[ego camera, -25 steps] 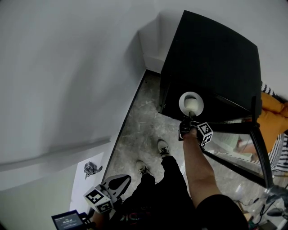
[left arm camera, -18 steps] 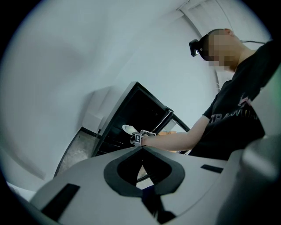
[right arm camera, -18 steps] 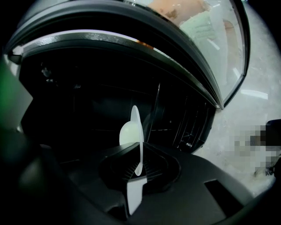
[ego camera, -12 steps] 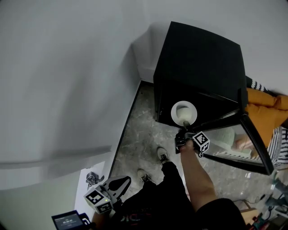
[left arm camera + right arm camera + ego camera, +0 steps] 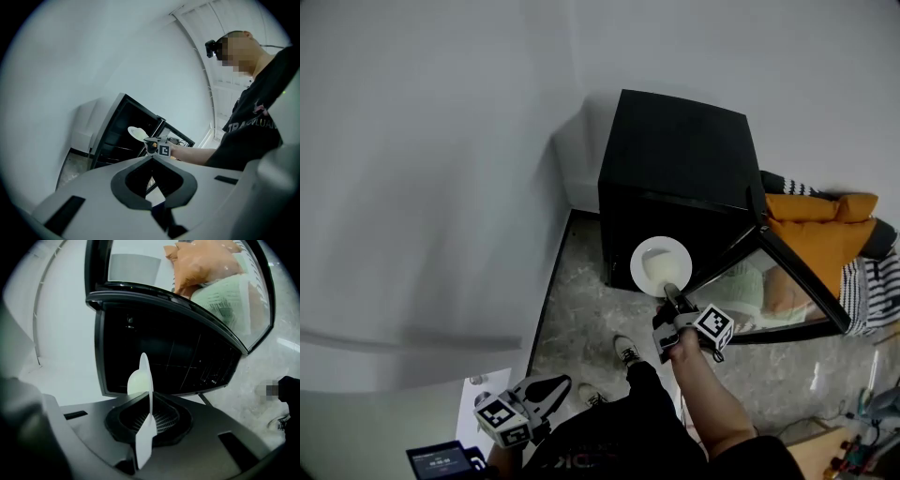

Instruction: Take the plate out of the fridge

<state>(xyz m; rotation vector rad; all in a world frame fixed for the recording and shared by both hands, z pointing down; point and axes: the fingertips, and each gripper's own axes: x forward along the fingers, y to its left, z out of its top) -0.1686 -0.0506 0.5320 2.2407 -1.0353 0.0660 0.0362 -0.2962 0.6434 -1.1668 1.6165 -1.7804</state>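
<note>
At the open fridge (image 5: 675, 155), right claw (image 5: 672, 294) clamped on plate (image 5: 656, 262) rim, left claw (image 5: 561, 383) together

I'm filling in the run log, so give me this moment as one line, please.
right tongs: shut on round white plate rim | plate: just outside black fridge, glass door open | left tongs: shut, empty, held low

Probably a plain domestic or studio room: bare white walls (image 5: 422, 141), stone-patterned grey floor (image 5: 581, 281), a small black fridge (image 5: 675, 155) in the corner, clothing (image 5: 820, 223) heaped beside it.
</note>
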